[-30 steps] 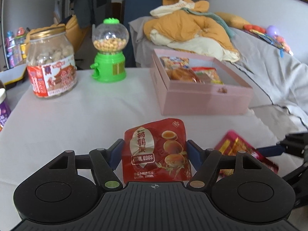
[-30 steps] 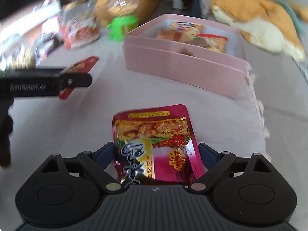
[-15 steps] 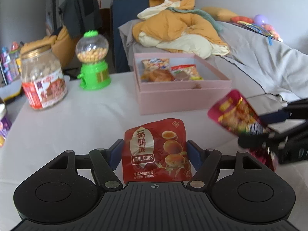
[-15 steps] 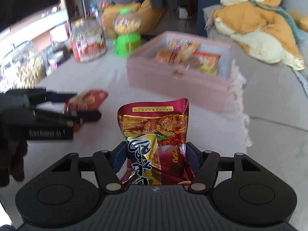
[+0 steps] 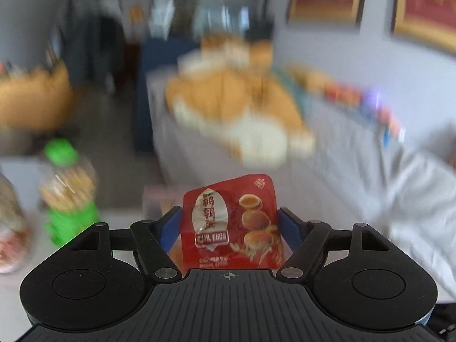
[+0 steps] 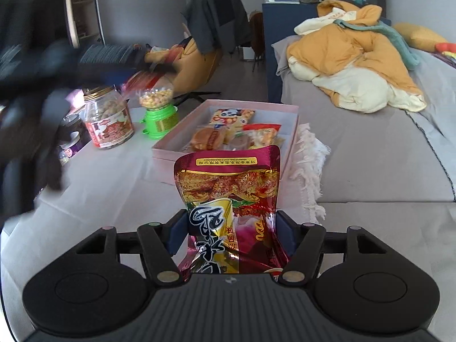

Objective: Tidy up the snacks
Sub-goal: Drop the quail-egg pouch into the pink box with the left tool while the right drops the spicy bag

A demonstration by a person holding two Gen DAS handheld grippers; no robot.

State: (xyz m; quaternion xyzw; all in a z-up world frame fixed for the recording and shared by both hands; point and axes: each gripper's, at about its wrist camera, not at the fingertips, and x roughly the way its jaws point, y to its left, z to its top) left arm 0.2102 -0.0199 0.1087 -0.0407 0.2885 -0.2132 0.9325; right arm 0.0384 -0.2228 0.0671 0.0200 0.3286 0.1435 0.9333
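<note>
Both hands carry a snack; what counts now is where the open pink rectangular box (image 6: 293,131) lies from each. Right gripper (image 6: 230,235): fingers pinching the lower part of a shiny maroon-and-gold foil snack pouch (image 6: 228,188), which stands upright w/ its long axis running away from the camera, clear of the white-covered desk (image 6: 114,182). The box sits straight ahead and below the pouch top, its long axis slanting away to the right, near short wall facing the fingers; several packets already lie inside, mostly toward the near end, so the far end looks freer. Left gripper (image 5: 229,228): the red flat "quail eggs" packet (image 5: 232,222) stands upright between blue fingers that are spreading at this moment; whether the pads press it I can't tell for sure, a thin gap shows each side. Left view is heavily blurred; only a pale pink strip low behind the packet hints at the box. Judging by this, the right hand is better lined up w/ the box & prob nearer; the green candy dispenser (image 6: 158,114) and glass jar (image 6: 108,119) stand left of the box, off the path
</note>
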